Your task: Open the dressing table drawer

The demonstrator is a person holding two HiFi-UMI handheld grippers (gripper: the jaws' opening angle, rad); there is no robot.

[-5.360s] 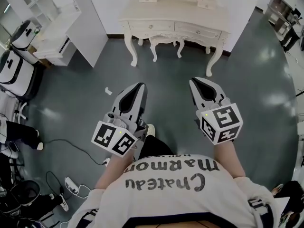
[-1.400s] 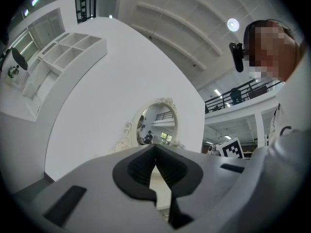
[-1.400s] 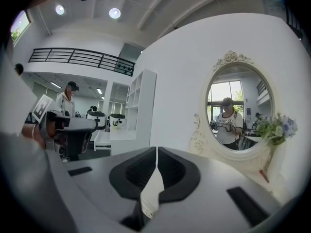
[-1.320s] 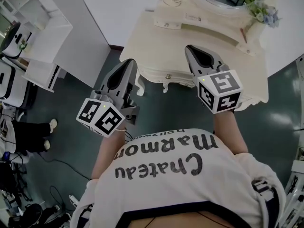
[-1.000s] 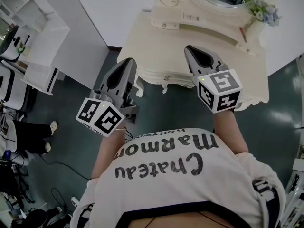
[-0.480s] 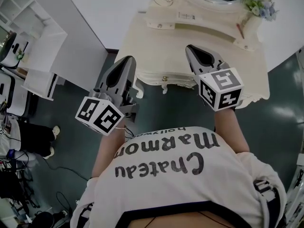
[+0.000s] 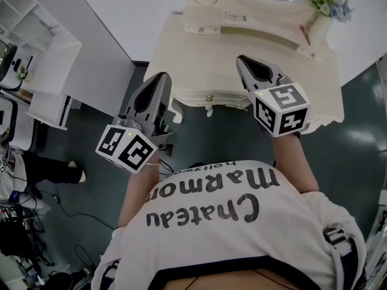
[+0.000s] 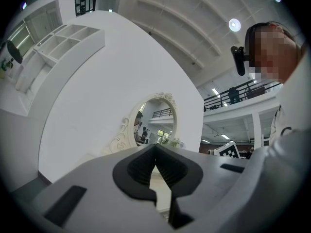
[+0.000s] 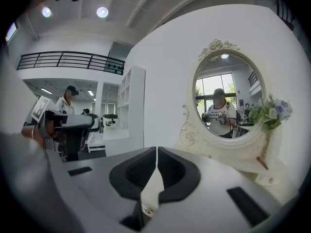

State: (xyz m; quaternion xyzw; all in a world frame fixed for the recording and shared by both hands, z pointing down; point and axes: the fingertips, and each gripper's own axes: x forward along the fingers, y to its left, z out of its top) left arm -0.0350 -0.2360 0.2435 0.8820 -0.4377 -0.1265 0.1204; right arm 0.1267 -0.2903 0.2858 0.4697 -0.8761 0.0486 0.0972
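The right tool [image 7: 247, 63] has its jaws closed tip to tip with nothing between them, and the left tool [image 7: 161, 78] is closed and empty as well. Both are held out level in front of the person. The cream desk [image 7: 181, 53] lies just under and ahead of the right tool's tip, while the left tool's tip sits off the desk's left corner, over the floor. The drawer [image 7: 227, 100] is in the desk's front edge, below the right tool and to its left. It is shut, and its small knob [image 7: 209, 98] lies between the two tools, touched by neither. Ahead of the right tool stand an oval mirror [image 9: 226, 101] and a bunch of flowers [image 9: 272, 111]. Each tool's cube [image 7: 281, 110] bears black-and-white square patterns but no words. The person's shirt [image 7: 211, 213] reads "Chateau Marmon", with smaller print above it too small to read.
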